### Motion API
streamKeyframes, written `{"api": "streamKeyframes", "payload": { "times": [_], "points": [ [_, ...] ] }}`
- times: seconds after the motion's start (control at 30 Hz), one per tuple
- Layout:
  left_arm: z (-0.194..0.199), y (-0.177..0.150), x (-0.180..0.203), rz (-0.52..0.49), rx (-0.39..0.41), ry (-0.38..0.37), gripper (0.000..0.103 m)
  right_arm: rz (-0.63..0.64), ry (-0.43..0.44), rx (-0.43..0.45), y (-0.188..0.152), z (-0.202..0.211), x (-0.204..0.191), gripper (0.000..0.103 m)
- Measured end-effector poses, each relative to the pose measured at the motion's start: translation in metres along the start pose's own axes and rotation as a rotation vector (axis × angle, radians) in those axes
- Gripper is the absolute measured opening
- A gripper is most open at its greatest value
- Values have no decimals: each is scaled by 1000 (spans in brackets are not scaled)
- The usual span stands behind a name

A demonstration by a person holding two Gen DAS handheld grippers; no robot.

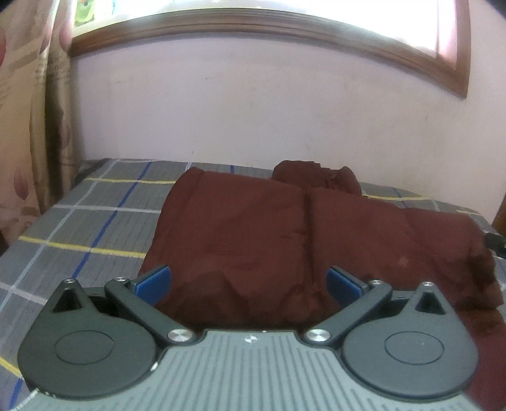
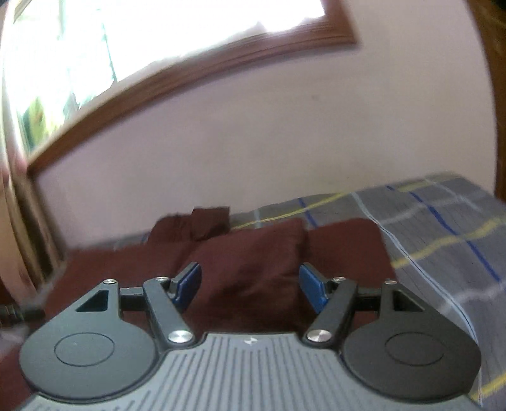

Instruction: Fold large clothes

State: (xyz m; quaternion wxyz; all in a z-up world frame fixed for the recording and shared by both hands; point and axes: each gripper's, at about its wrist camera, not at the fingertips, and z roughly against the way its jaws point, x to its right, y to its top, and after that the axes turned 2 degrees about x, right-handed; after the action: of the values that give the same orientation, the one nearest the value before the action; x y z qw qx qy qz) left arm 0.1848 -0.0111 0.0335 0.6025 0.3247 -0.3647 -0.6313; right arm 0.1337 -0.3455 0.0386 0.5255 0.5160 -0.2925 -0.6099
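A dark maroon garment [image 1: 284,234] lies spread on the bed, with a bunched part at its far end [image 1: 316,177]. My left gripper [image 1: 249,284] is open, its blue pads [image 1: 153,283] apart just above the garment's near edge, holding nothing. In the right wrist view the same garment [image 2: 253,253] lies in folds ahead. My right gripper [image 2: 249,284] is open over it, blue pads [image 2: 313,286] apart and empty. That view is blurred.
The bed has a grey plaid sheet [image 1: 95,208] with yellow and blue lines, also visible in the right wrist view [image 2: 442,227]. A pink wall [image 1: 253,110] and wooden window frame [image 1: 221,27] stand behind. A curtain [image 1: 28,126] hangs at left.
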Motion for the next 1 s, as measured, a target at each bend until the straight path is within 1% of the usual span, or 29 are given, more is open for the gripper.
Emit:
{"api": "streamKeyframes", "payload": {
  "times": [0.1,0.2,0.3,0.47,0.63,0.8,0.87,1.0],
  "points": [
    [-12,6,4,-10,3,3,103,114,-18,-43,-7,-26,-23,68],
    [-27,12,8,-29,2,11,103,227,-64,-91,-17,-53,-40,68],
    [-46,17,10,-47,-7,28,101,293,-87,-112,-24,-71,-49,68],
    [-78,18,5,-26,-56,46,101,304,-69,-136,-30,-88,-50,68],
    [-95,17,-2,-21,-61,63,103,307,-64,-163,-35,-97,-52,70],
    [-111,13,-7,-21,-97,55,103,312,-74,-176,-44,-105,-53,71],
    [-117,10,-10,-2,-115,44,103,317,-76,-179,-46,-107,-53,71],
    [-121,5,-15,14,-123,31,103,318,-75,-173,-49,-107,-54,71]
  ]
}}
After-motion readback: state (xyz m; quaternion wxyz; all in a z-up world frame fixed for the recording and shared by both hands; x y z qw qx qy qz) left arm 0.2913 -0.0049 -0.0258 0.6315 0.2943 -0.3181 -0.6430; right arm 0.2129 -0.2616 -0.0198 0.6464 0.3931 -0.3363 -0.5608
